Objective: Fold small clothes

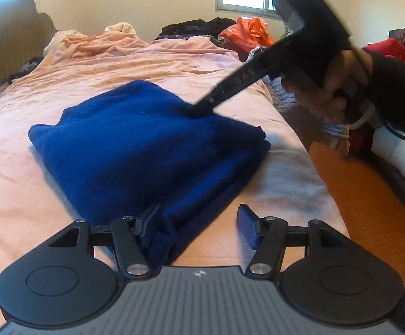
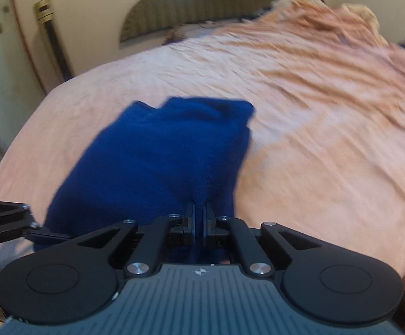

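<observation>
Left wrist view first, working from the left: the pink bedsheet runs back toward the headboard, and the blue garment lies folded into a thick, roughly square stack near the bed's near edge. My left gripper stands with its jaws spread wide; a corner of the blue cloth lies against the inner face of the left finger, but nothing is clamped. Further right, the right gripper reaches down onto the far right edge of the stack, carried by the person's hand, with a pile of clothes behind it under the window.

In the right wrist view the frame is blurred, so I hedge a little, but the pads look drawn together with a fold of blue fabric pinched between them, at the stack's near edge.

I judge the folding nearly finished: this looks like the last tidy or the final fold. Next, I would have the right side either carry its pinched edge across or let go cleanly, while the left either closes on that loose corner or backs away without dragging the layers.
</observation>
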